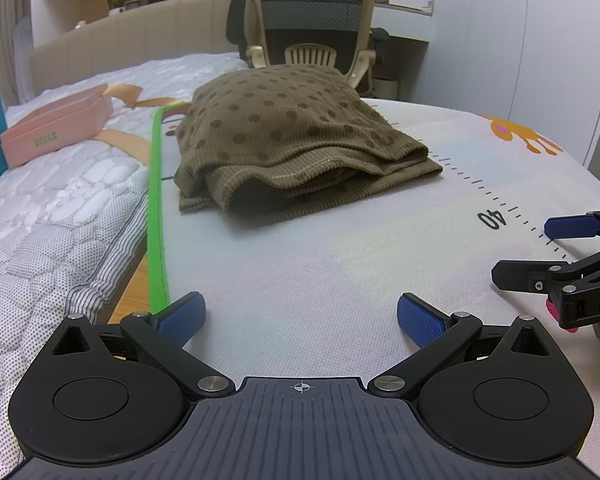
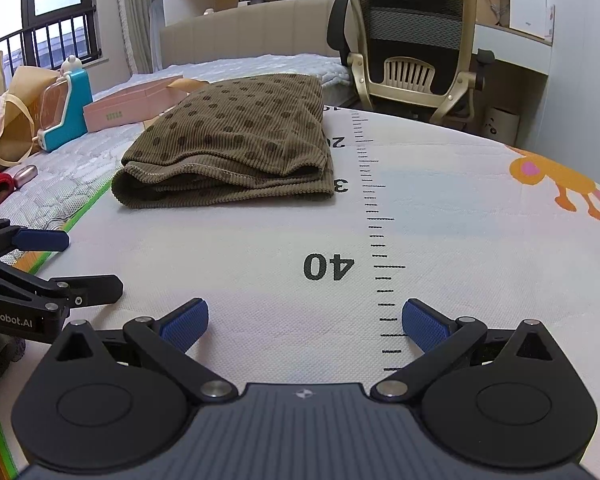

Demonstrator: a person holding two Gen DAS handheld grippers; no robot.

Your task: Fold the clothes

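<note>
Currently I hold both sets of jaws wide and empty: the left gripper and the right gripper sit low over the white mat, side by side, with bare mat between their blue pads. The task's thing, a brown dotted garment, lies ahead of both, well apart from the jaws, near the mat's green edge and beside the printed ruler scale. I judge it already folded into a thick stack; its open hems face me.

Risks I see from here:
1. Pinching only the top layer at the open hems would peel the stack apart instead of moving it whole
2. Uneven lift between the two grippers would skew the fold, since the ribbed cloth looks soft and limp
3. Pushing the stack leftward could slide it over the green edge onto the quilted mattress, near the pink box
4. Jaws dragged low could ruck the mat
</note>
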